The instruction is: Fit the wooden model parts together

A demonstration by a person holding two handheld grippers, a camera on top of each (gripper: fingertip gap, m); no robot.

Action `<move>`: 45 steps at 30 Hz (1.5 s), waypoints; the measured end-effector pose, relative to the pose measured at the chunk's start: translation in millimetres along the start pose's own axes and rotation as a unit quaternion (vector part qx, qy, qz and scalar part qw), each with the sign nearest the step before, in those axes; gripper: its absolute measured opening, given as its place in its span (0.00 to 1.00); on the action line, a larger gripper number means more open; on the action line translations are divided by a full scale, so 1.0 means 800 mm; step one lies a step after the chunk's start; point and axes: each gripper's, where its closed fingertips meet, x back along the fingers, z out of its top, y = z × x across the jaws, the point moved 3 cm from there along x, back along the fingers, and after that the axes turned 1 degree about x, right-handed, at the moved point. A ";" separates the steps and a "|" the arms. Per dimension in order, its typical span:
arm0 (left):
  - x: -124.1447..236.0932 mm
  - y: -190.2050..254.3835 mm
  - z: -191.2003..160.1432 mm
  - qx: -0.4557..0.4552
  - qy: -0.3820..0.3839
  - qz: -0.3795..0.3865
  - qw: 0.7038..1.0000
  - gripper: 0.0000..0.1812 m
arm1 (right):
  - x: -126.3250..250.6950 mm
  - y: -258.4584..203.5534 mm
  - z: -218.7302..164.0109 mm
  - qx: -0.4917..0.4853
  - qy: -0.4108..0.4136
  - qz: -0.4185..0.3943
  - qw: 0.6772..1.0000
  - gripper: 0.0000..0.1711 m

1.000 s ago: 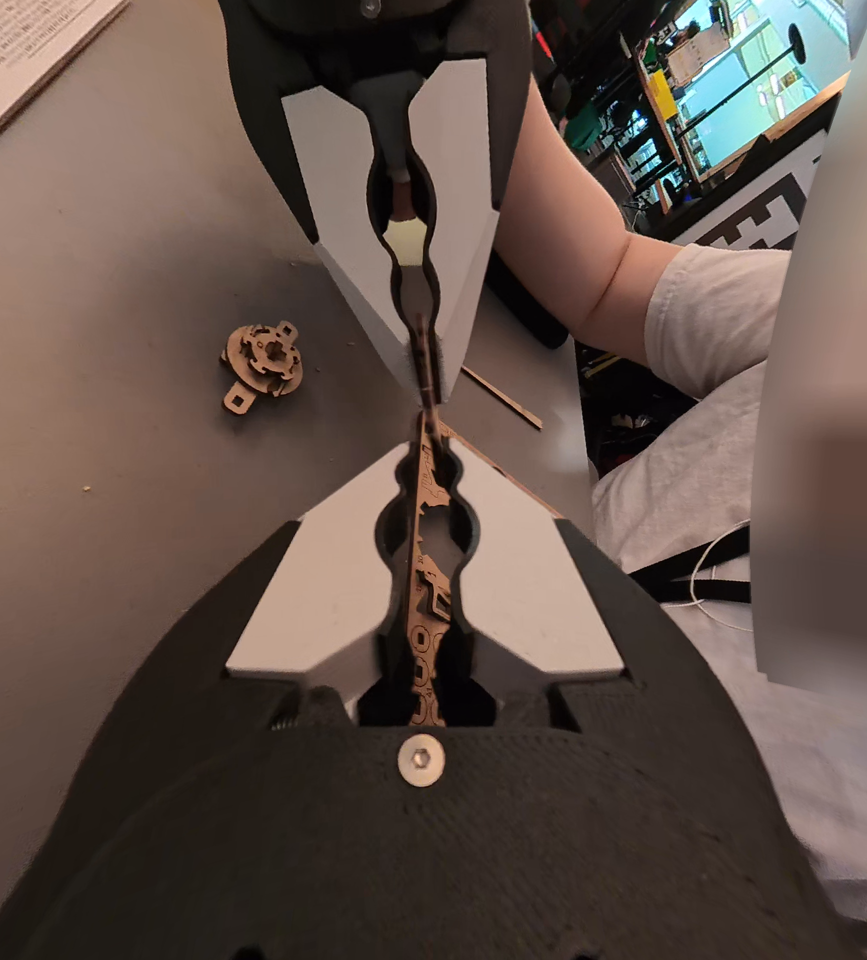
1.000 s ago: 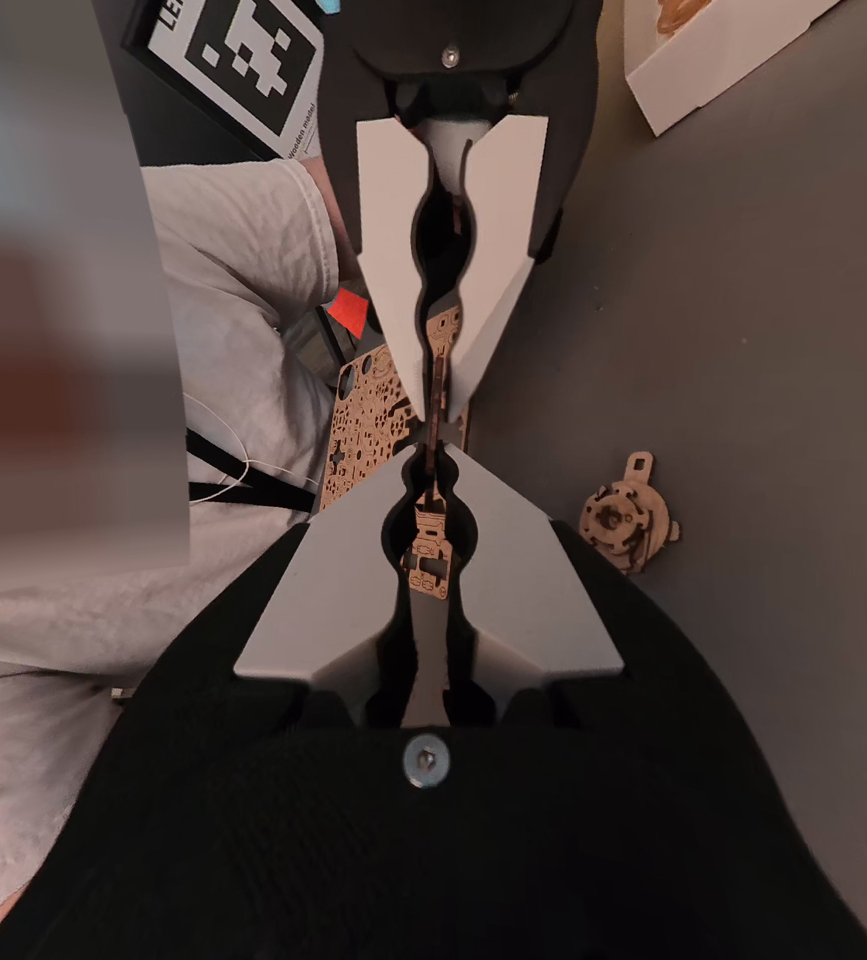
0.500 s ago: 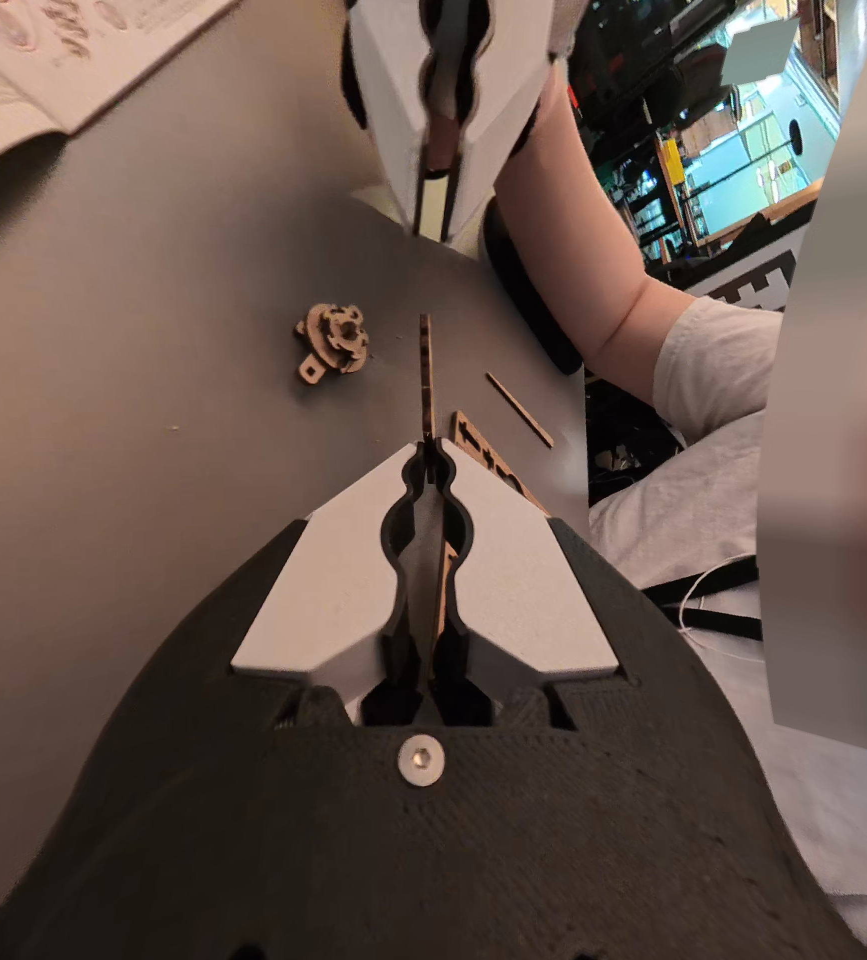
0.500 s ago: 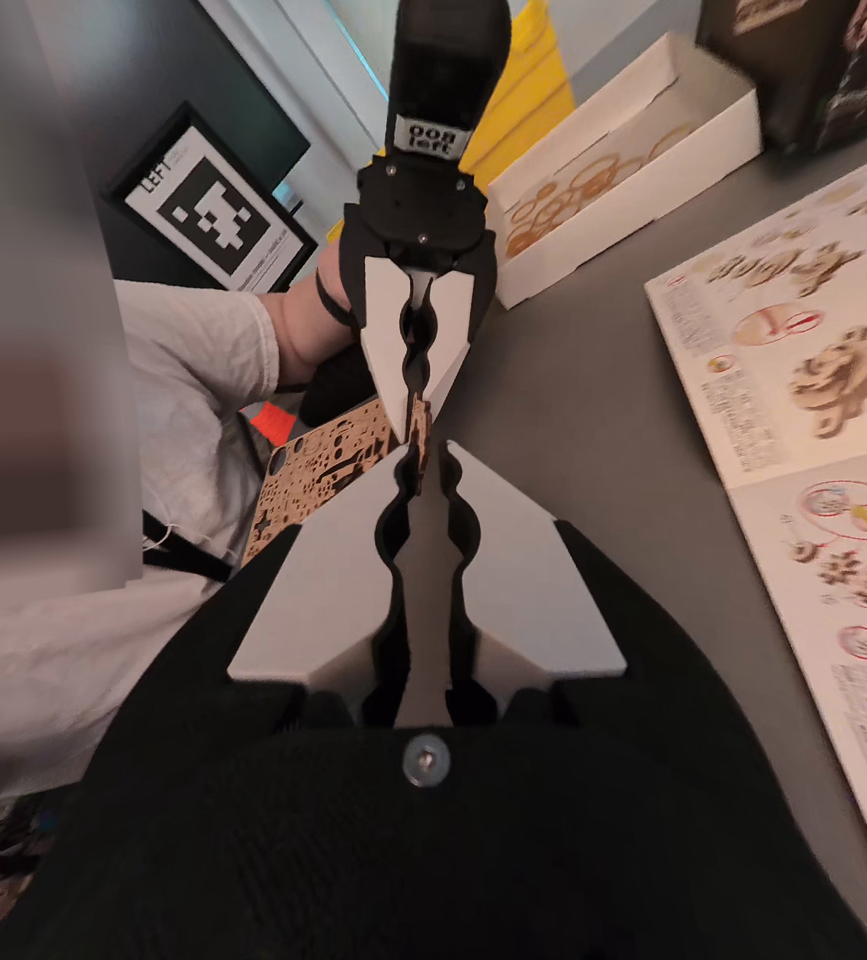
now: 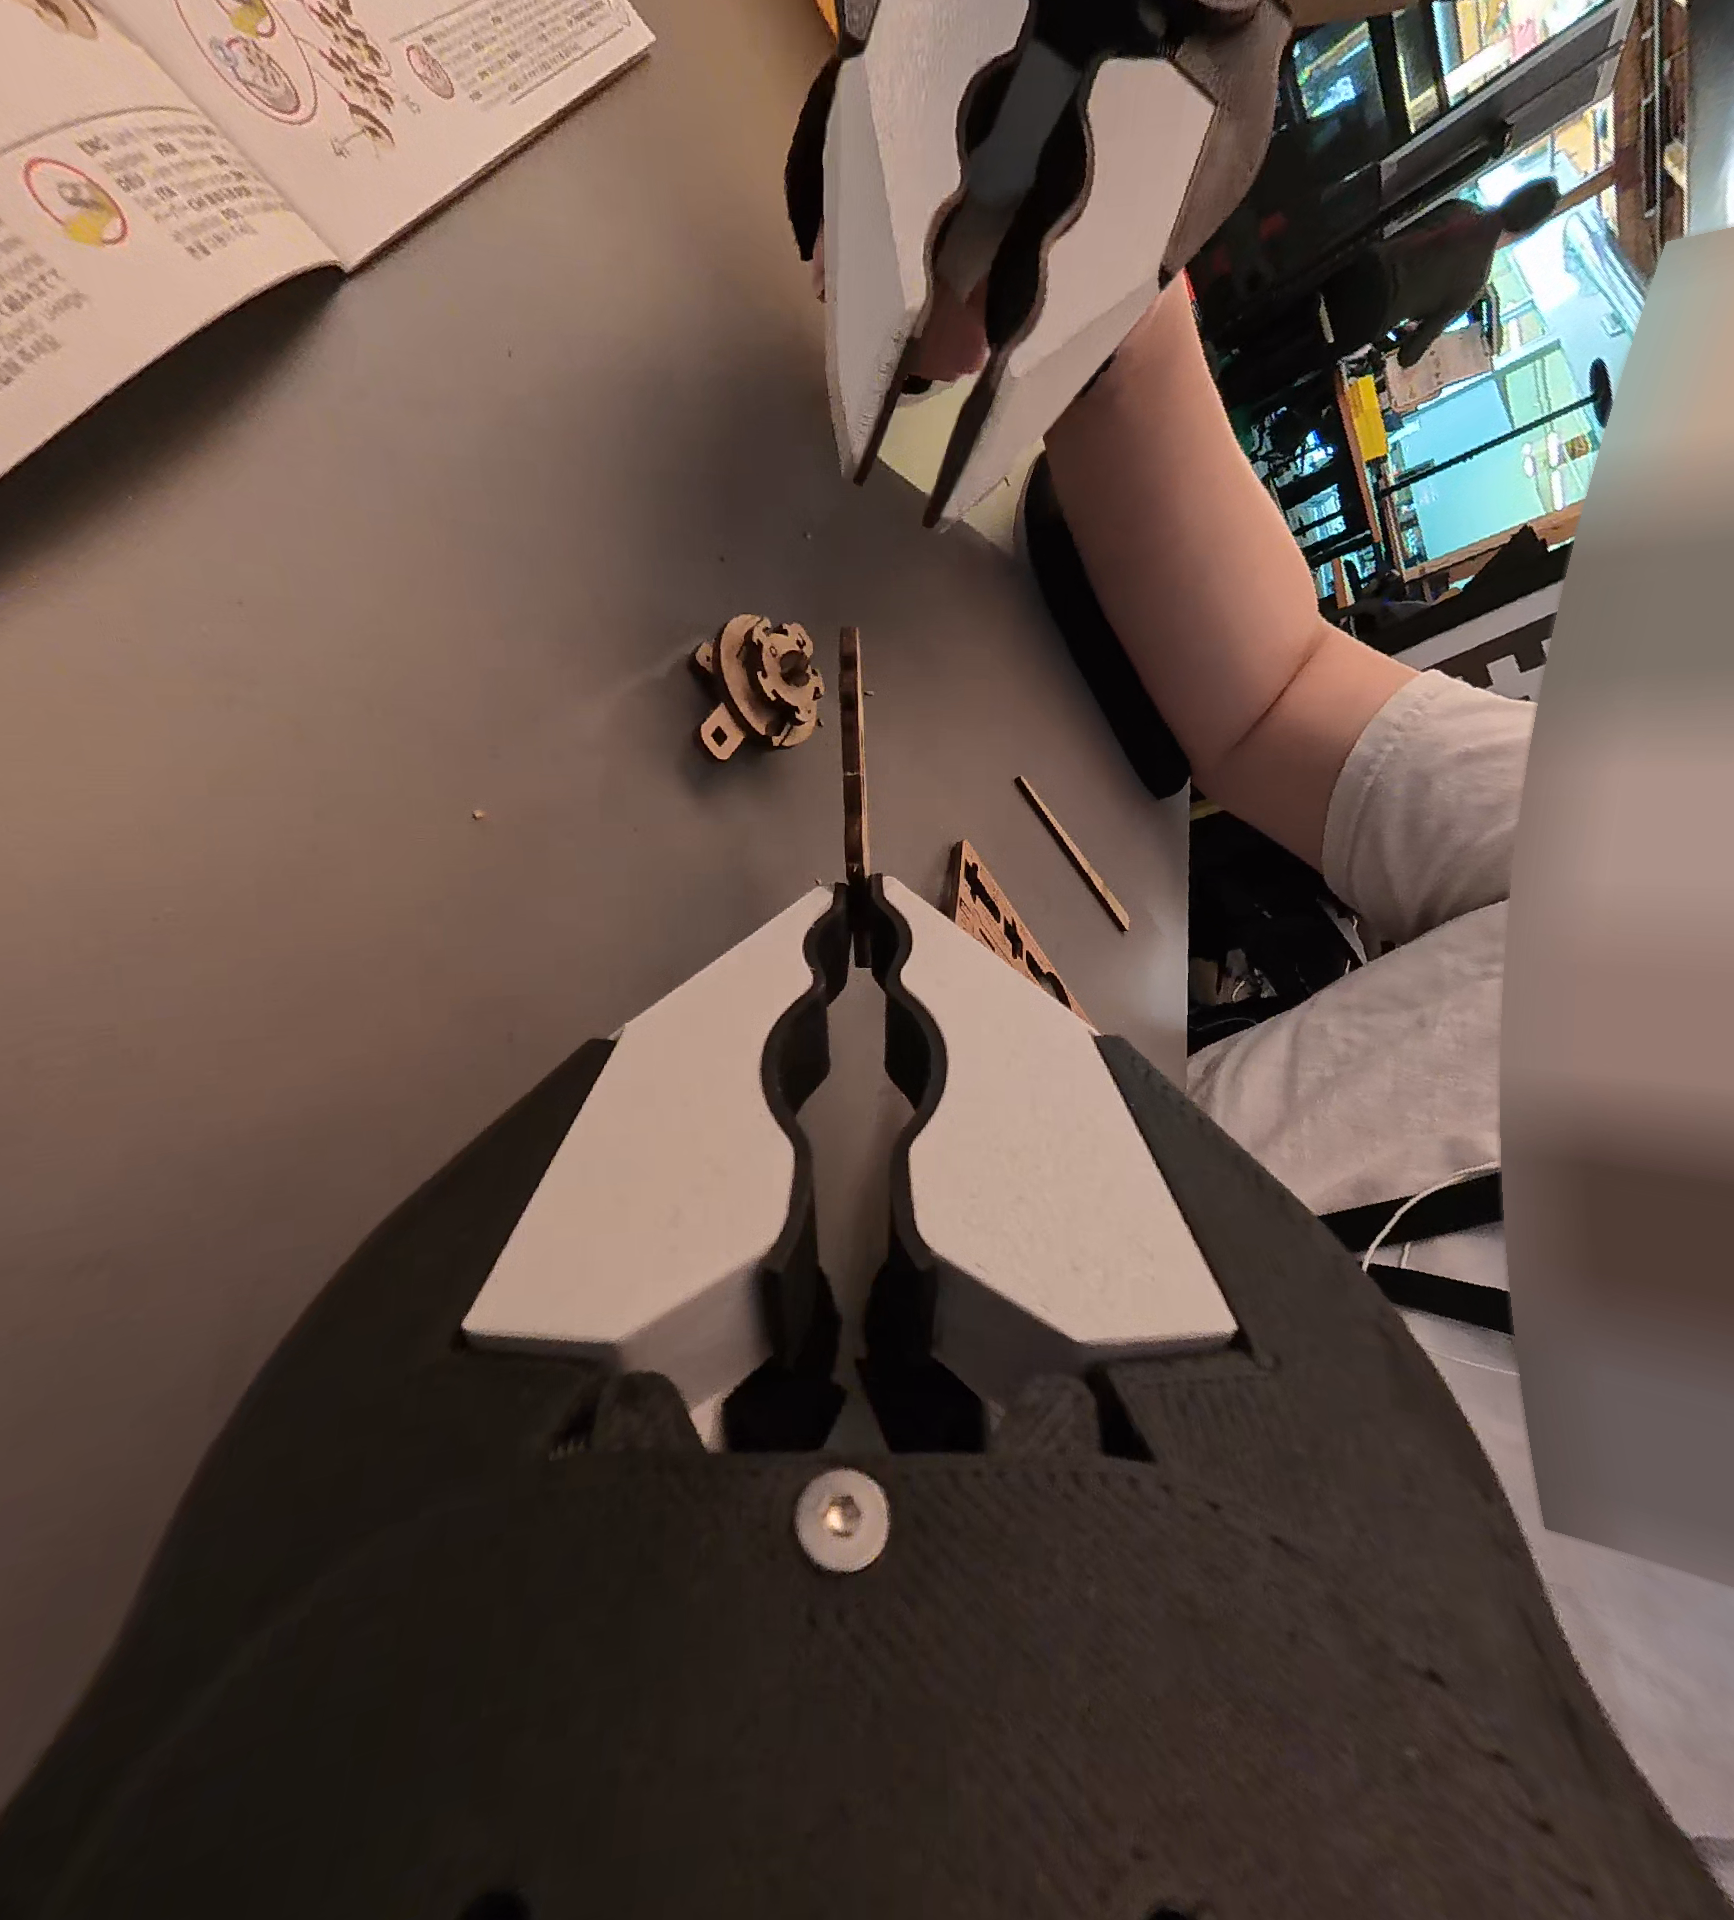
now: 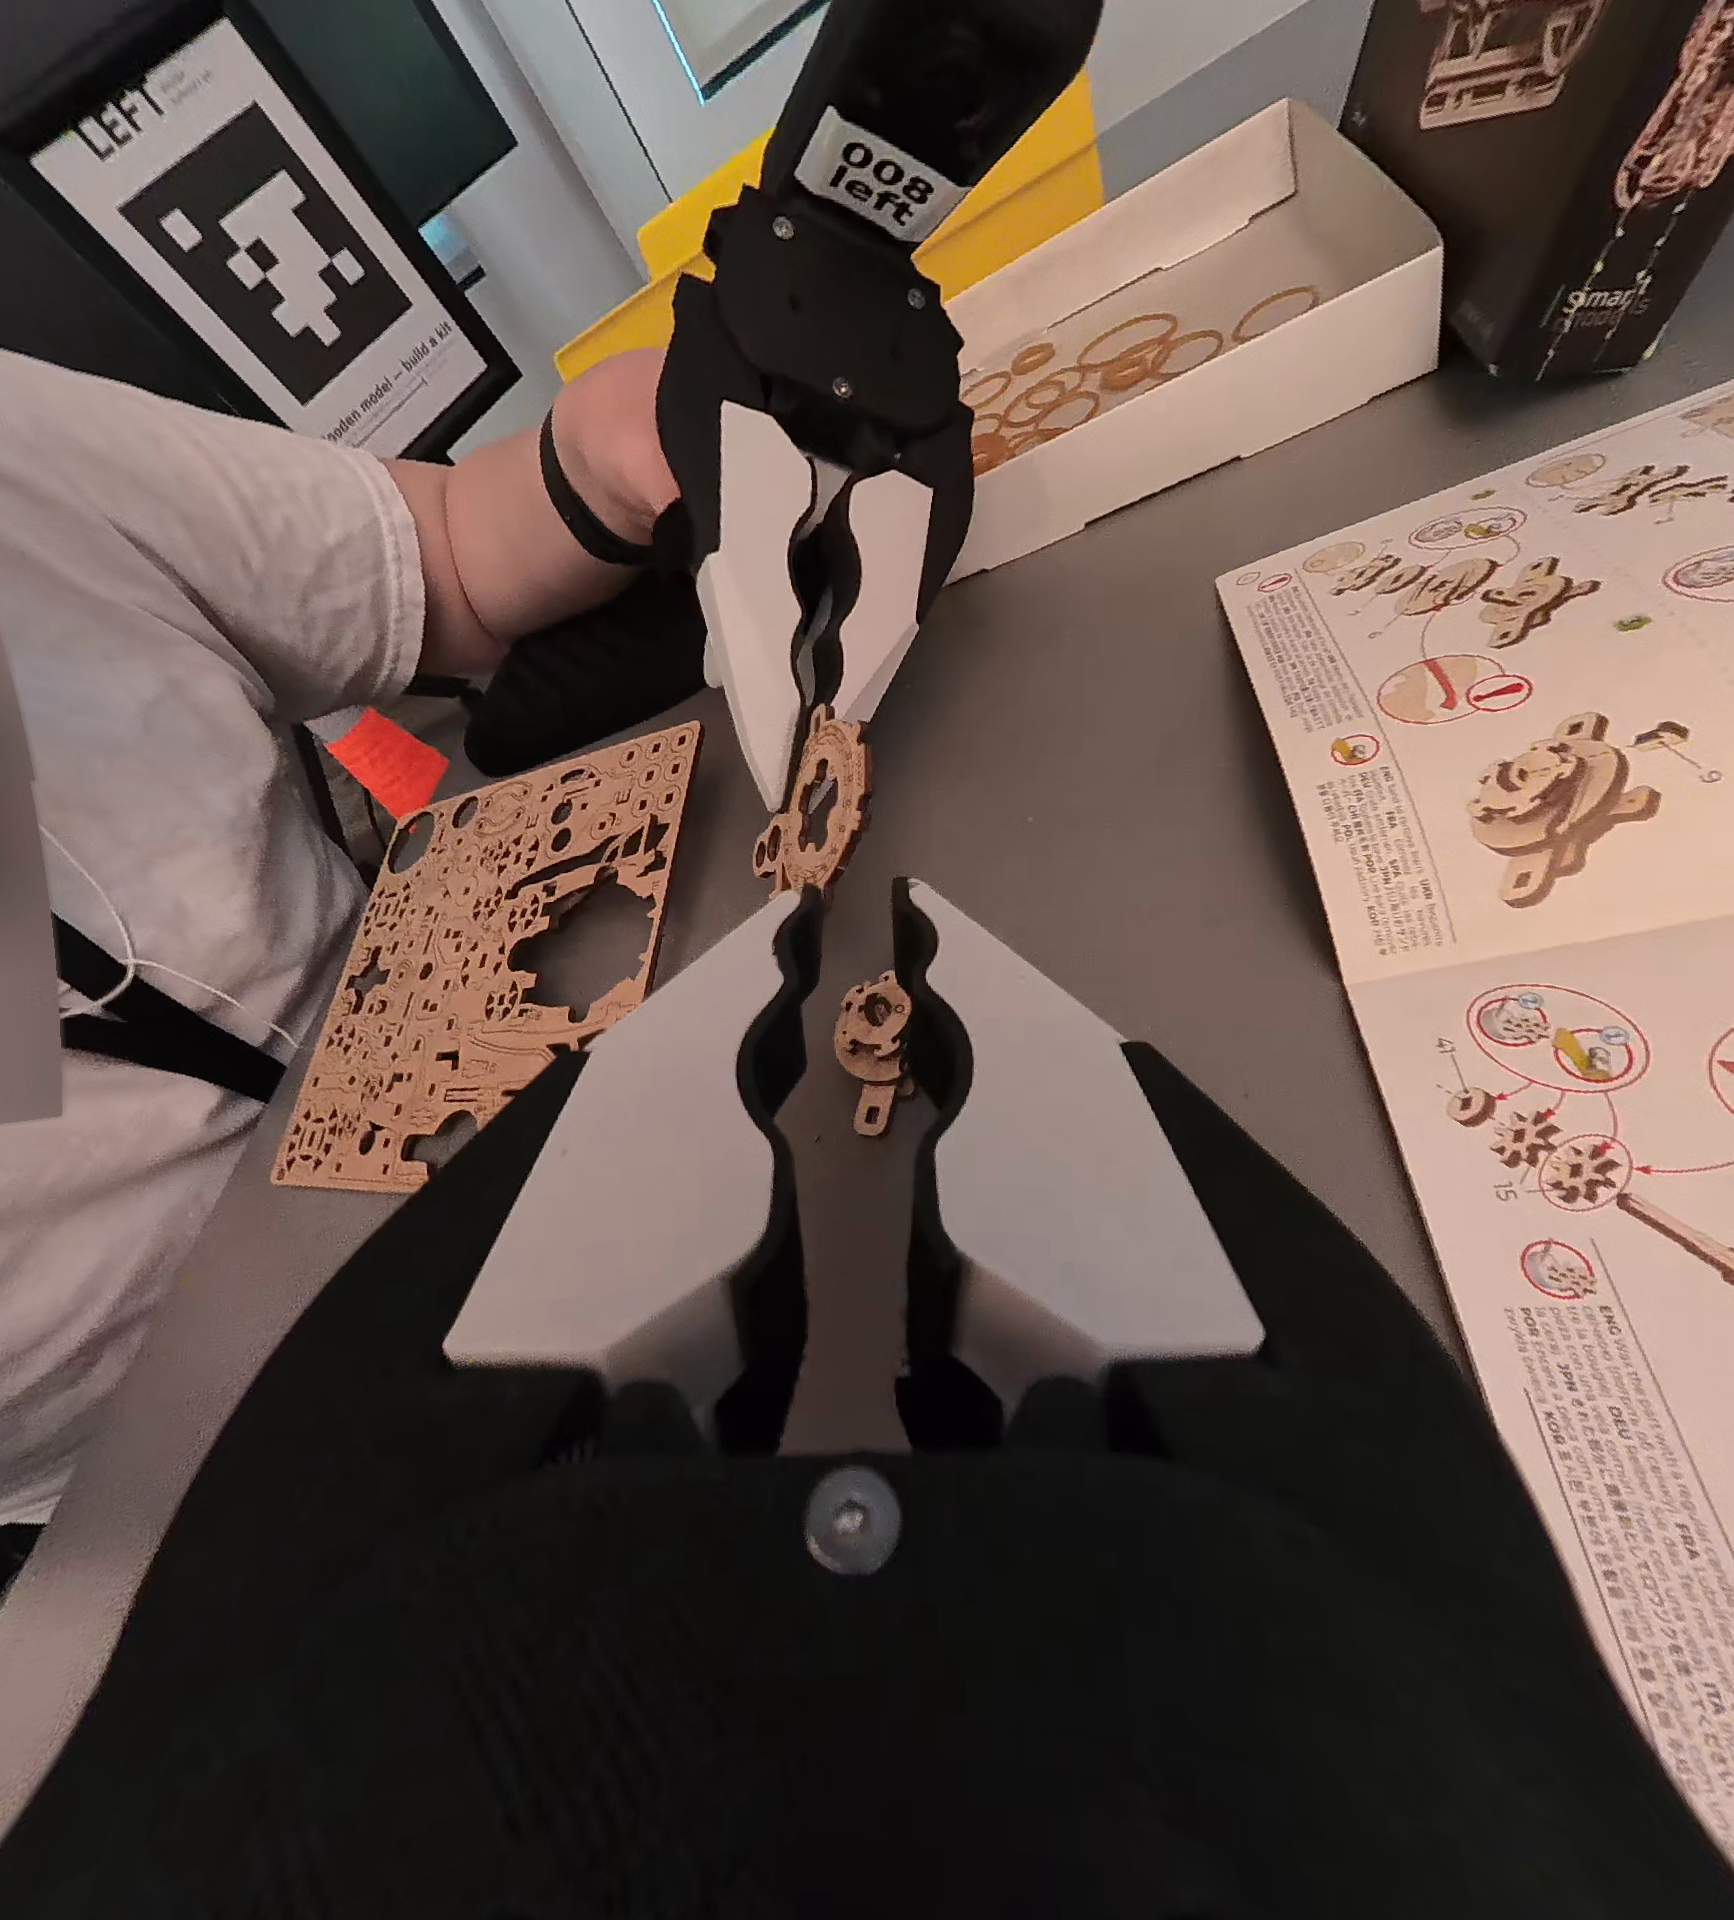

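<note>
Wooden gear disc (image 6: 821, 805) sits pinched in the left tool (image 5: 855, 902); right tool (image 6: 847, 899) gapes empty above the small hub assembly (image 6: 875, 1039) on the table (image 6: 1102, 727).

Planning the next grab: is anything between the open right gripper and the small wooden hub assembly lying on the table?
Nothing visible. The right gripper is open and the hub assembly shows between its fingers on bare table; the ring part in the left gripper is beyond.
</note>
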 end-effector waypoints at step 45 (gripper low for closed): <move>0.015 -0.011 0.010 0.024 0.032 0.001 0.999 0.00 | -0.012 0.007 -0.068 0.158 -0.199 -0.067 0.965 0.05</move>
